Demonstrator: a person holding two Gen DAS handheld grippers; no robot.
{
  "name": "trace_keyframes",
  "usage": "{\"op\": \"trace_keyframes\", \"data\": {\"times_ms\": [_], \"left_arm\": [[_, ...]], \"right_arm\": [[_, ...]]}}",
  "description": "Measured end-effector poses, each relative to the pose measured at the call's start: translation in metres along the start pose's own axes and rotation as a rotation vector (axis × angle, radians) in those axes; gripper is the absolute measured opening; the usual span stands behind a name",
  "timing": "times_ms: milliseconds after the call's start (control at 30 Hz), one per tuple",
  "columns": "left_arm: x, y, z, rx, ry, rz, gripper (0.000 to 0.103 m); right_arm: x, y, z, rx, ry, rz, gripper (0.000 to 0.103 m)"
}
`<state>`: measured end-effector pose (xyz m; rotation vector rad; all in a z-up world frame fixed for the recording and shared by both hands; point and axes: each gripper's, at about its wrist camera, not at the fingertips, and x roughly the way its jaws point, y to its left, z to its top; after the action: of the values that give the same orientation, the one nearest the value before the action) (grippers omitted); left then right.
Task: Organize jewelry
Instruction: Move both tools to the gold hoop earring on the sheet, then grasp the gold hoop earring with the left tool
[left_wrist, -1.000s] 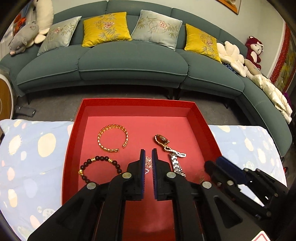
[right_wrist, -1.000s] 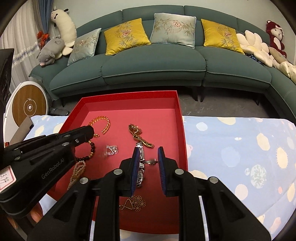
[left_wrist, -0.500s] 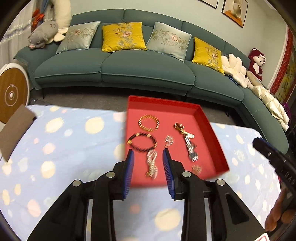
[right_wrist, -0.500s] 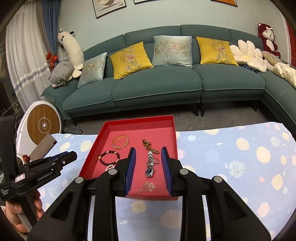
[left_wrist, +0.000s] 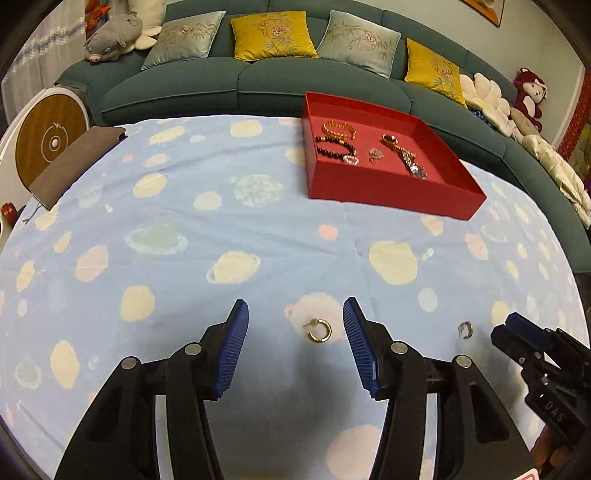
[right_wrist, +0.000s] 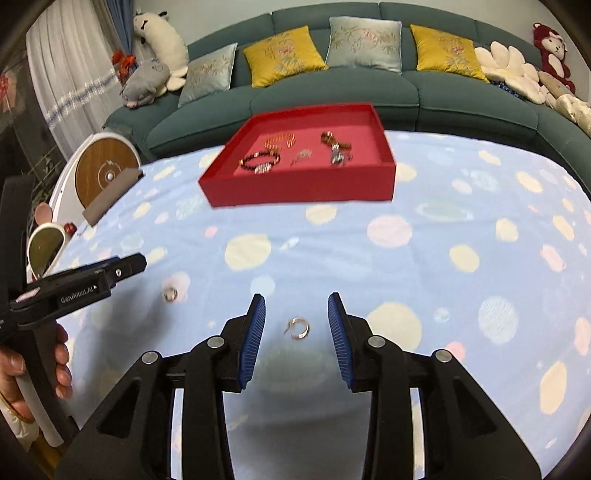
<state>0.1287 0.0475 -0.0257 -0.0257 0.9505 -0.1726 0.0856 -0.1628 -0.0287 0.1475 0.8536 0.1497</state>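
A: Since the left wrist view comes first: left gripper (left_wrist: 293, 347) has jaws opening, about half wide, nothing pinched. Gold hoop earring (left_wrist: 320, 329) lies flat on the blue planet-print cloth (left_wrist: 184, 236) between the pads, touching neither.

B: The other one?

A: Silver hoop earring (left_wrist: 465, 329) is off to the right on the cloth, just beside the tip of the right gripper (left_wrist: 517, 334). Red tray (left_wrist: 391, 192) sits well apart, at the far side near the sofa (left_wrist: 258, 79). In it: gold bangle (left_wrist: 339, 129), dark bead bracelet (left_wrist: 334, 147), watch (left_wrist: 412, 164), a few small pieces I can't identify.

B: Right wrist view?

A: Mirror of that. Right gripper (right_wrist: 296, 325) has jaws opening too, narrower than the left, empty. The silver hoop lies on the cloth between the pads, clear of both. The gold one is just ahead of the left gripper's tip (right_wrist: 136, 263).

B: Progress?

A: Mostly done, I'd say. Bulk of the pieces are in the tray. The two earrings are what's left on the cloth, as far as I can see. Next is probably close on each, carry to the tray. Thin hoops lying flat could slip the pads.
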Motion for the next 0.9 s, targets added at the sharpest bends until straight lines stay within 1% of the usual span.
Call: {"op": "trace_keyframes", "data": {"times_ms": [100,200,300,433,533,600,667,700,767,900], "left_arm": [[0.011,-0.005,-0.010,0.041,0.005,0.015,0.051],[0.016,-0.006,-0.012,0.056,0.000,0.023,0.051],[0.023,-0.006,-0.012,0.046,0.015,0.010,0.051],[0.031,-0.009,-0.014,0.064,0.036,0.008,0.051],[0.032,-0.011,-0.016,0.084,0.029,0.006,0.050],[0.031,-0.012,-0.017,0.094,0.023,0.005,0.042],[0.031,-0.013,-0.018,0.105,0.019,0.002,0.029],[0.031,-0.013,-0.018,0.111,0.018,-0.002,0.025],[0.030,-0.013,-0.019,0.115,0.019,-0.008,0.014],[0.028,-0.015,-0.019,0.118,0.026,-0.024,0.014]], "right_arm": [[0.015,0.009,-0.018,-0.053,0.041,-0.013,0.034],[0.023,0.016,-0.025,-0.098,0.046,-0.029,0.034],[0.030,0.016,-0.028,-0.096,0.048,-0.031,0.034],[0.037,0.011,-0.026,-0.079,0.042,-0.040,0.034],[0.041,0.011,-0.024,-0.080,0.038,-0.044,0.032],[0.042,0.012,-0.024,-0.089,0.036,-0.048,0.030],[0.042,0.012,-0.024,-0.091,0.031,-0.052,0.023],[0.042,0.012,-0.024,-0.092,0.029,-0.054,0.021],[0.042,0.011,-0.023,-0.090,0.028,-0.052,0.020],[0.042,0.011,-0.024,-0.091,0.025,-0.053,0.020]]}}
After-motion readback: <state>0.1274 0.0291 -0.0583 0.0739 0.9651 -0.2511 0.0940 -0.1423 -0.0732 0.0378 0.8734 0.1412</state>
